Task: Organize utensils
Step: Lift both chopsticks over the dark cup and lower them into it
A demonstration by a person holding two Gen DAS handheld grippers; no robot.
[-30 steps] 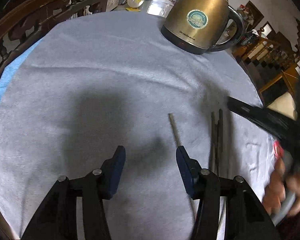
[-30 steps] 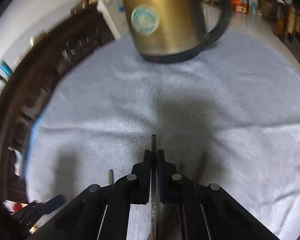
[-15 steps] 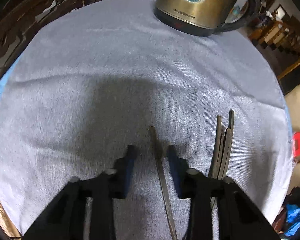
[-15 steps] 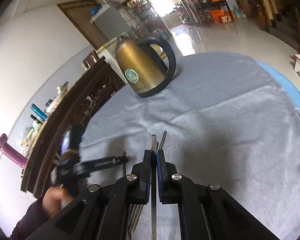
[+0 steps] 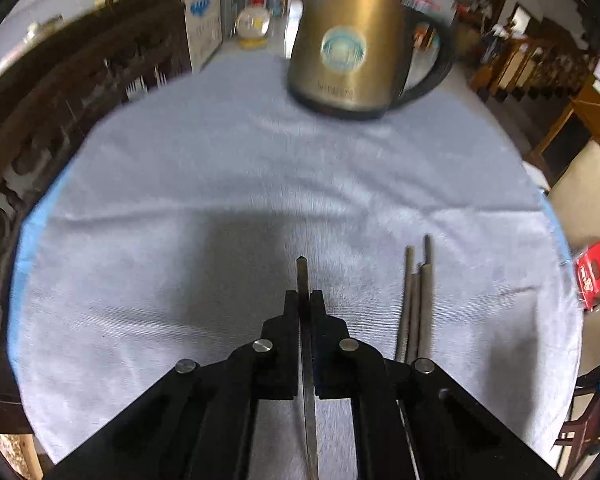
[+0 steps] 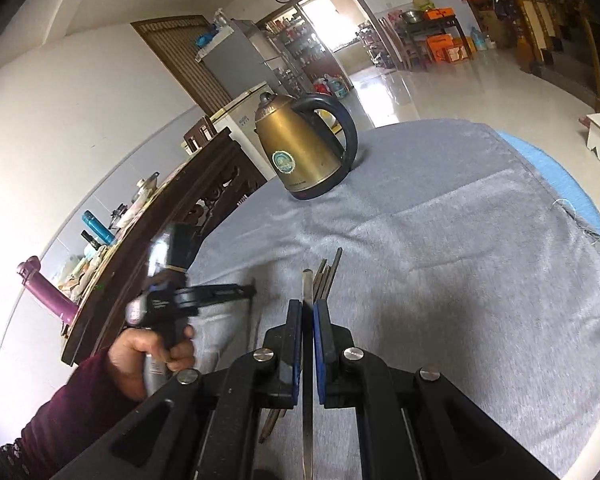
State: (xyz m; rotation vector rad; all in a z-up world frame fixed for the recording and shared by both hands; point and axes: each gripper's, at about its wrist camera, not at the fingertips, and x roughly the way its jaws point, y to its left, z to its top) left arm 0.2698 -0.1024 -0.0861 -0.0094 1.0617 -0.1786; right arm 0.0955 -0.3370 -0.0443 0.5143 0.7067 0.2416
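Observation:
My left gripper (image 5: 304, 294) is shut on a grey metal chopstick (image 5: 302, 274) whose tip pokes out past the fingertips, low over the grey cloth (image 5: 260, 184). A bundle of three grey chopsticks (image 5: 416, 300) lies on the cloth to its right. My right gripper (image 6: 308, 304) is shut on another grey chopstick (image 6: 307, 284), held above the cloth just over the lying bundle (image 6: 328, 276). The left gripper also shows in the right wrist view (image 6: 252, 290), held in a hand at the left.
A brass electric kettle (image 5: 352, 40) with a black handle stands at the far side of the round table; it also shows in the right wrist view (image 6: 304, 148). A dark carved wooden chair back (image 5: 60, 92) curves along the left edge. A red box (image 5: 596, 276) sits beyond the right edge.
My left gripper has moved onto the single chopstick and closed on it. My right gripper, still shut on its chopstick, has drawn back and risen above the bundle.

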